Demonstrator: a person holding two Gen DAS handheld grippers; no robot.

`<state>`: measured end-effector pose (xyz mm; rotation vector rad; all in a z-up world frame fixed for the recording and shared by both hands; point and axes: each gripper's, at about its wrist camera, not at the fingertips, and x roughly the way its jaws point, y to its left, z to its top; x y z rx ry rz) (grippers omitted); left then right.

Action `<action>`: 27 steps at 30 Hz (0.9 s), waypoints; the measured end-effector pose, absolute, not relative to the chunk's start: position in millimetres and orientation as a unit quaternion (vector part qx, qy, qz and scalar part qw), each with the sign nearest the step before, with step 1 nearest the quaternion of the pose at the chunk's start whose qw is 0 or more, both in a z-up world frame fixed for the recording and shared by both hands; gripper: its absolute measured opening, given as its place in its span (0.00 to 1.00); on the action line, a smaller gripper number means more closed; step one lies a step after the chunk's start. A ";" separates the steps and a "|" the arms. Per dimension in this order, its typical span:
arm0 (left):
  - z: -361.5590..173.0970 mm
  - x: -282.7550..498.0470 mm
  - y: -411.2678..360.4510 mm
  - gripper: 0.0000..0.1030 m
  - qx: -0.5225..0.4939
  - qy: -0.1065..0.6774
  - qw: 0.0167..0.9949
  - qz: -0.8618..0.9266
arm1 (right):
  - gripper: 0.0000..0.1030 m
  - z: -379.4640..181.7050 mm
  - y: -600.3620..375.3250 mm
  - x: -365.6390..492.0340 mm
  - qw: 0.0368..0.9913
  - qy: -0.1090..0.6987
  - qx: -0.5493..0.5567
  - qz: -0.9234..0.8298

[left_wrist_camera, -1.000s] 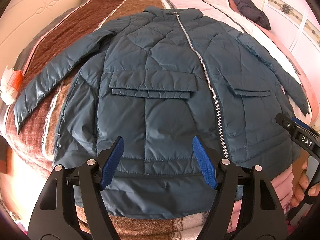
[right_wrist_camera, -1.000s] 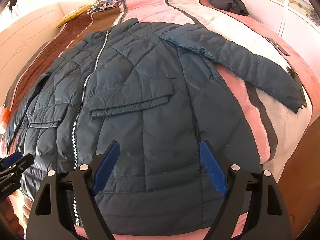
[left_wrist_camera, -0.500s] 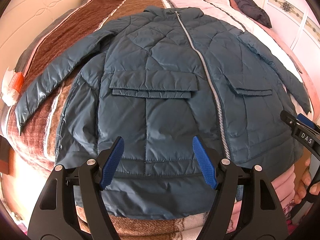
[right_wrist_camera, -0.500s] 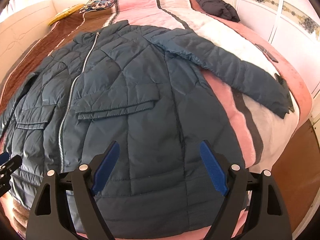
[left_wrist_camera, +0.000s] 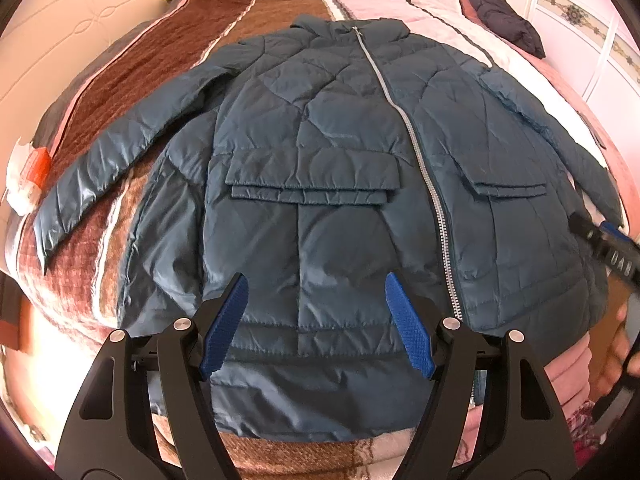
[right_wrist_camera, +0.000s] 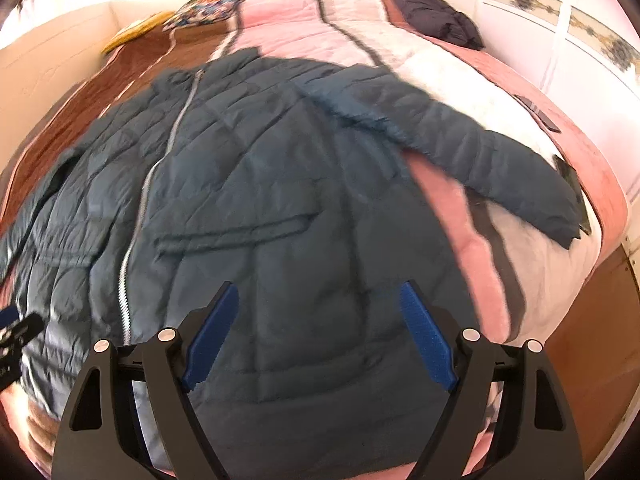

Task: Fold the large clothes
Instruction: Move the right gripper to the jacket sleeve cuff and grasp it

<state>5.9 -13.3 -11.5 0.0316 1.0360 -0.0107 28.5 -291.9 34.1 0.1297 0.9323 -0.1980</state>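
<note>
A dark teal quilted jacket (left_wrist_camera: 320, 168) lies flat and zipped on the bed, collar at the far end, both sleeves spread out to the sides. My left gripper (left_wrist_camera: 316, 284) hovers above its hem on the left half, open, with nothing between the blue pads. In the right wrist view the jacket (right_wrist_camera: 280, 208) is blurred; my right gripper (right_wrist_camera: 318, 294) hangs open over the hem of the right half, nothing held. The right sleeve (right_wrist_camera: 472, 152) stretches out to the right across the blanket. The right gripper's tip (left_wrist_camera: 604, 240) shows at the right edge of the left wrist view.
The bed has a brown, pink and white striped blanket (left_wrist_camera: 260, 12). A dark folded garment (right_wrist_camera: 432, 12) lies at the far right corner, patterned pillows (right_wrist_camera: 208, 4) at the head. A white wardrobe (right_wrist_camera: 568, 52) stands on the right, wooden floor (right_wrist_camera: 592, 360) below it.
The right gripper has swung to the right, so the jacket has slid left in its view and blurred. The left gripper has stayed still. Both remain open.
</note>
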 end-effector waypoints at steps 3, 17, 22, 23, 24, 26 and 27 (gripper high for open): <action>-9.6 11.2 -13.2 0.69 0.020 0.495 0.869 -0.002 | 0.78 35.6 -328.6 35.6 0.881 0.445 0.094 -0.128; 0.9 43.5 -16.5 0.69 0.030 0.486 0.873 0.016 | 0.78 18.8 -455.5 58.8 0.850 0.425 0.145 -0.274; -2.4 46.9 -23.9 0.69 0.035 0.493 0.869 0.014 | 0.78 16.2 -468.8 67.7 0.848 0.420 0.147 -0.286; -3.9 47.4 -25.6 0.69 0.036 0.495 0.868 0.014 | 0.78 16.2 -470.4 69.2 0.849 0.419 0.147 -0.288; -4.7 47.5 -26.6 0.69 0.036 0.497 0.867 0.013 | 0.78 16.2 -471.6 70.3 0.849 0.418 0.147 -0.288; -7.0 48.4 -29.3 0.69 0.038 0.500 0.865 0.013 | 0.78 16.8 -472.6 72.3 0.850 0.417 0.148 -0.287; -8.0 48.5 -30.4 0.69 0.038 0.502 0.864 0.012 | 0.78 16.6 -473.2 73.1 0.850 0.416 0.147 -0.287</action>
